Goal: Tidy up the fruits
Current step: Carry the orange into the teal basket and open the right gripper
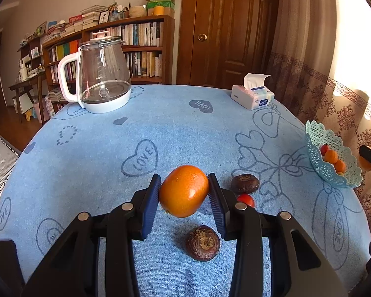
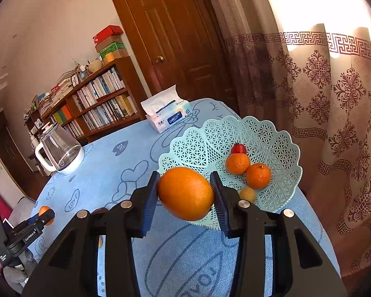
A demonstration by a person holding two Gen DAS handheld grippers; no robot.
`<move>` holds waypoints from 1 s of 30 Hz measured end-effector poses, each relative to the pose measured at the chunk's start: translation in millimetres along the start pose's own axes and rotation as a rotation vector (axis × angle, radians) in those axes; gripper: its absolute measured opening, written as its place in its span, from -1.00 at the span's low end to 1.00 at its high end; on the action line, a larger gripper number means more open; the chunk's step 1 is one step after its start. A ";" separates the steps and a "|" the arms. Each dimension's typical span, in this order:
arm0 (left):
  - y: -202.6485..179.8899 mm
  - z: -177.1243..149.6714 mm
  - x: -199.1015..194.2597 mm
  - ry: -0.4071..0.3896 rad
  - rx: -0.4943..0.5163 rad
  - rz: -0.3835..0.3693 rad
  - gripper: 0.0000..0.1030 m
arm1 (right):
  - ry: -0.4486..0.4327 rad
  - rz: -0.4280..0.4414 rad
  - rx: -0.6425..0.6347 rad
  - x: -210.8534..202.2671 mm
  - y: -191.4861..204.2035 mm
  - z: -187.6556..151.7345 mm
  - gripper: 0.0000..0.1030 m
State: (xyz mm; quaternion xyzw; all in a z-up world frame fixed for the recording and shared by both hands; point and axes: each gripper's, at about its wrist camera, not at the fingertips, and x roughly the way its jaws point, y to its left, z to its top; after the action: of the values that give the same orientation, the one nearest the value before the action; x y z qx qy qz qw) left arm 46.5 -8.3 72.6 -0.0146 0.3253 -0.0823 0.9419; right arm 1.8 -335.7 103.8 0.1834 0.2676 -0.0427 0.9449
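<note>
Left gripper [image 1: 184, 193] clamping an orange [image 1: 184, 191] between its blue pads, holding it clear of the blue tablecloth [image 1: 160, 128]. Right gripper [image 2: 185, 195] likewise squeezing a second orange [image 2: 185, 193], hanging at the near rim of the pale green lattice basket [image 2: 210, 136].

Sitting in the basket: two small mandarins [image 2: 237, 163], touching, a red tomato [image 2: 238, 149] half hidden behind them, and a small yellowish fruit [image 2: 247, 194] partly covered by the right finger; kind hard to tell.

Lying on the cloth under the left gripper: two dark brown wrinkled fruits [image 1: 202, 243], one near, one further off, plus a cherry tomato [image 1: 246, 200] peeking out from behind the right finger.

Standing at the far side, well apart: glass kettle [image 1: 99, 74] and tissue pack [image 1: 253, 94].

Showing only as a dark tip at the left view's right edge: the other gripper, mostly cropped.
</note>
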 end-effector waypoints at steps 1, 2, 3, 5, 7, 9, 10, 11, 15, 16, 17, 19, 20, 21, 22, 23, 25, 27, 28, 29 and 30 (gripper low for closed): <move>-1.0 -0.3 -0.5 0.000 0.004 0.000 -0.24 | 0.001 -0.004 0.007 2.7 -3.3 0.3 -0.17; -2.0 -0.6 -0.8 0.001 0.007 0.000 -0.24 | 0.002 -0.009 0.014 4.8 -6.0 0.4 -0.17; -3.0 -1.0 -1.2 0.001 0.010 -0.001 -0.24 | 0.004 -0.011 0.022 7.2 -8.9 0.3 -0.17; -4.6 -1.8 -1.1 0.003 0.015 -0.001 -0.24 | 0.009 -0.018 0.036 12.1 -14.6 -0.8 -0.17; -6.4 -2.7 -1.9 0.004 0.019 -0.002 -0.24 | 0.016 -0.027 0.046 16.0 -19.0 -2.4 -0.17; -8.4 -3.3 -1.7 0.006 0.023 -0.004 -0.24 | 0.023 -0.036 0.052 18.9 -22.6 -3.8 -0.17; -9.6 -3.6 -2.1 0.006 0.025 -0.005 -0.24 | 0.026 -0.038 0.057 19.8 -24.1 -4.3 -0.17; -10.7 -3.9 -2.2 0.006 0.028 -0.006 -0.24 | 0.029 -0.039 0.060 20.7 -25.3 -4.8 -0.17; -13.1 -5.5 -2.0 0.011 0.034 -0.012 -0.24 | 0.034 -0.040 0.059 21.5 -25.8 -6.4 -0.17; -13.2 -5.7 -1.9 0.012 0.034 -0.013 -0.24 | 0.035 -0.039 0.058 21.6 -25.2 -6.7 -0.17; -13.5 -5.7 -1.5 0.013 0.034 -0.013 -0.24 | 0.037 -0.038 0.056 22.0 -24.1 -6.8 -0.17; -14.2 -5.9 -1.2 0.015 0.035 -0.013 -0.24 | 0.044 -0.032 0.051 23.6 -22.7 -7.6 -0.17; -14.4 -6.0 -1.2 0.015 0.035 -0.013 -0.24 | 0.046 -0.032 0.049 24.3 -22.2 -8.3 -0.17; -14.3 -5.9 -1.2 0.014 0.035 -0.013 -0.24 | 0.049 -0.031 0.047 25.1 -21.7 -8.9 -0.17; -14.3 -5.9 -1.2 0.014 0.035 -0.014 -0.24 | 0.053 -0.029 0.046 26.0 -21.4 -9.5 -0.17; -14.8 -6.3 -1.0 0.015 0.037 -0.014 -0.24 | 0.058 -0.028 0.046 26.8 -21.3 -9.9 -0.17; -16.0 -6.8 -0.2 0.016 0.040 -0.015 -0.24 | 0.065 -0.025 0.044 28.2 -20.5 -11.0 -0.17; -17.0 -7.5 0.3 0.019 0.042 -0.017 -0.24 | 0.075 -0.018 0.036 29.5 -18.7 -12.0 -0.17; -17.4 -7.8 0.7 0.020 0.043 -0.017 -0.24 | 0.078 -0.015 0.033 30.0 -17.7 -12.5 -0.17; -17.5 -8.1 0.7 0.021 0.043 -0.017 -0.24 | 0.081 -0.012 0.029 30.3 -16.8 -13.2 -0.17; -17.7 -8.2 0.8 0.021 0.043 -0.017 -0.24 | 0.083 -0.009 0.026 30.9 -15.7 -13.6 -0.17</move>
State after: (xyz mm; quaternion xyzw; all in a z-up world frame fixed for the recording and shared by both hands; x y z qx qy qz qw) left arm 39.6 -25.6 67.1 0.0037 0.3333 -0.0977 0.9377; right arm 18.7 -344.7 71.9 0.1963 0.3070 -0.0427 0.9303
